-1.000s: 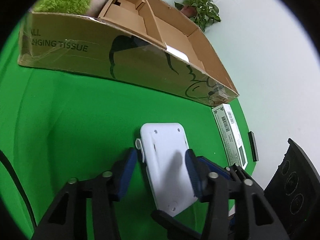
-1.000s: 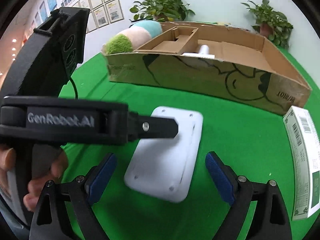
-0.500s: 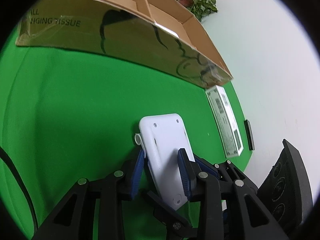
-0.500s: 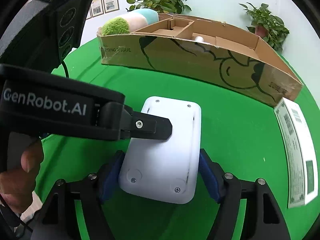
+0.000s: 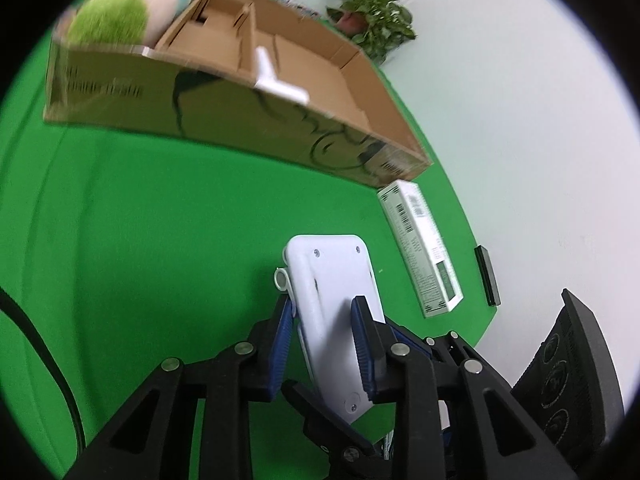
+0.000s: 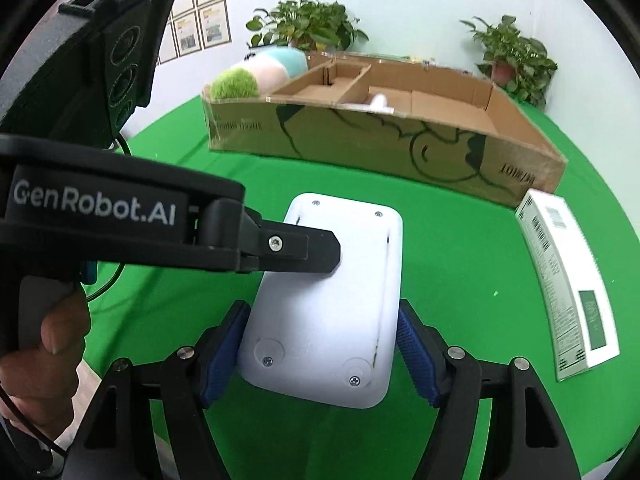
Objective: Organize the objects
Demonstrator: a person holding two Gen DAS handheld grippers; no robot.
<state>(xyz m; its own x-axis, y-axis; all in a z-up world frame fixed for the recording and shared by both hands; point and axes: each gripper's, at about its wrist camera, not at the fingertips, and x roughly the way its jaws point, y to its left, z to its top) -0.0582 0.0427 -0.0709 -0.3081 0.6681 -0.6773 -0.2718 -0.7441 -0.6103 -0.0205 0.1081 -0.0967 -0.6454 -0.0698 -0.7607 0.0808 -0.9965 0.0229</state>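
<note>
1. My left gripper (image 5: 325,336) is nearest: its two blue ribbed pads are closed on the thin edges of the flat white plastic device with rounded corners (image 5: 334,300), and I hold it tilted, its screw-studded underside facing up.
2. My right gripper (image 6: 323,354) has its blue pads at the two long sides of the same white device (image 6: 332,300). The pads are touching or almost touching the edges; I cannot tell if they truly press. The opening is just as wide as the device.
3. So the device is held between both my claws, above the green cloth table (image 5: 160,240), in front of the box.
4. To do this step well, I think I must keep both claws moving together, so the device does not twist out of the narrow left grip.
5. Just beside, to the right, a long white carton with barcodes (image 6: 568,284) lies flat on the cloth; I should not knock it.
6. Farther is the long brown cardboard box with inner dividers (image 6: 400,152). A fuzzy green, pink and blue plush toy (image 6: 256,72) lies at its left end, and a small white object (image 5: 276,80) lies in the middle part.
7. The right compartment looks free, so I judge it the best place for the device.
</note>
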